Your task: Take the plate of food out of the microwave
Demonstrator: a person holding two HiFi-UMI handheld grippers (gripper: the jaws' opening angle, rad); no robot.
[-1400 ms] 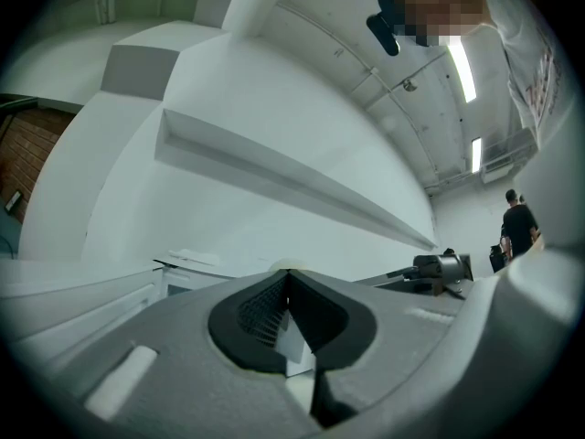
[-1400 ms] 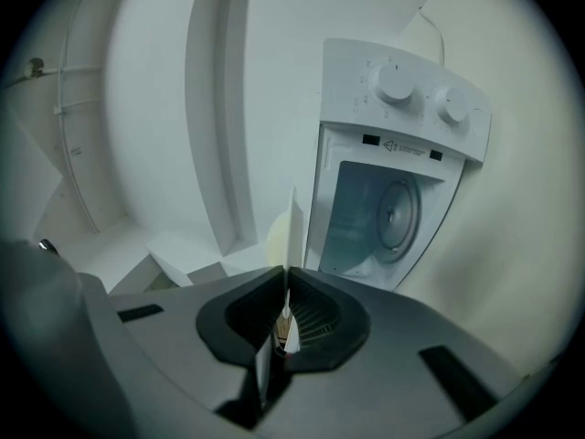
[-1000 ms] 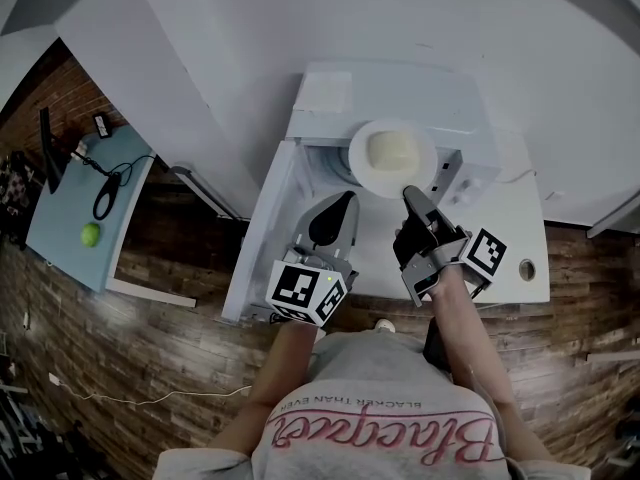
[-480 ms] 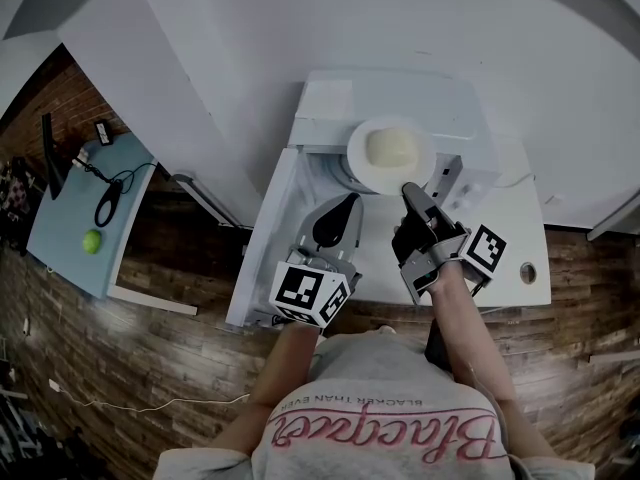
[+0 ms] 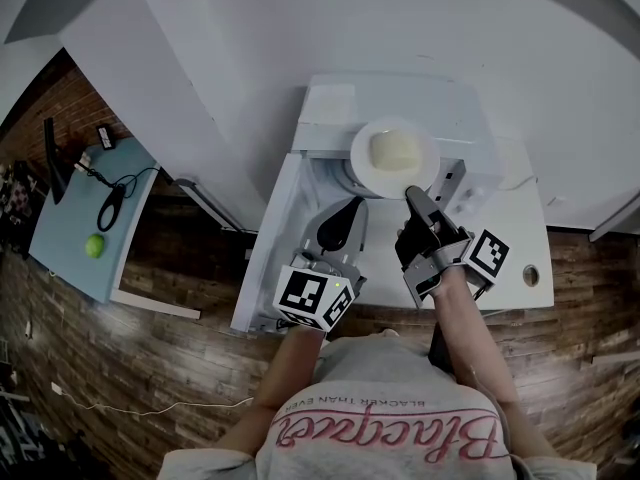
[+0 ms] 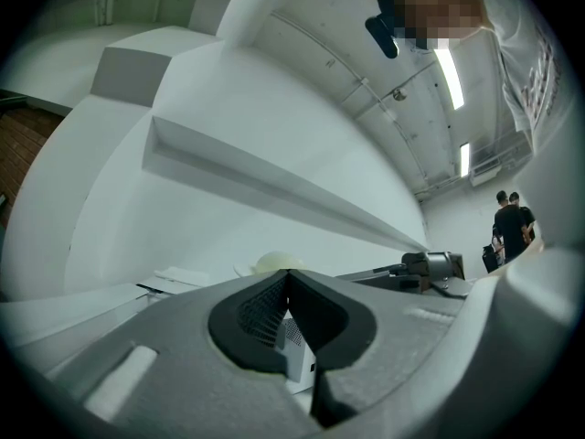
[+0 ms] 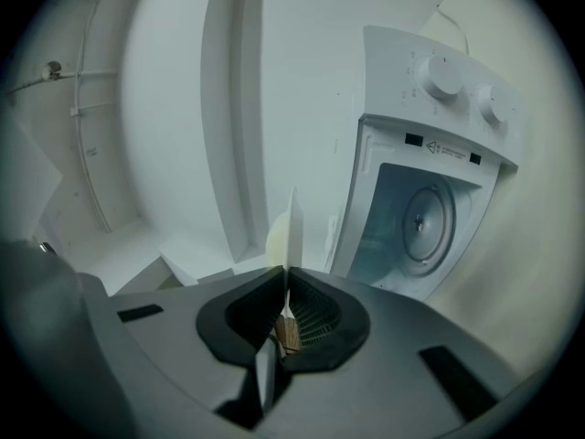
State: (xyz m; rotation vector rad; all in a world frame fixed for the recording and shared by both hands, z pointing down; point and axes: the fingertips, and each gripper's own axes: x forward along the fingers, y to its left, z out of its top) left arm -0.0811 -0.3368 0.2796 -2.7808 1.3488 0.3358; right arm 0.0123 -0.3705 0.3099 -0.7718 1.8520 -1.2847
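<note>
Grey left gripper (image 5: 350,206) hangs with jaws closed on nothing, before the white microwave (image 5: 322,105). To its right, the plate (image 5: 367,174) of pale food (image 5: 395,149) sits at the microwave's open front, its near rim pinched by the right gripper (image 5: 410,191).

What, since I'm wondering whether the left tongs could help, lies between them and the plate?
Nothing: in the head view only the open front of the microwave shows between the shut left tongs and the plate. The left gripper view agrees.

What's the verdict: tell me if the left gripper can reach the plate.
Probably yes: the left gripper hangs close beside the plate, nothing between them, but its shut jaws must open first.
</note>
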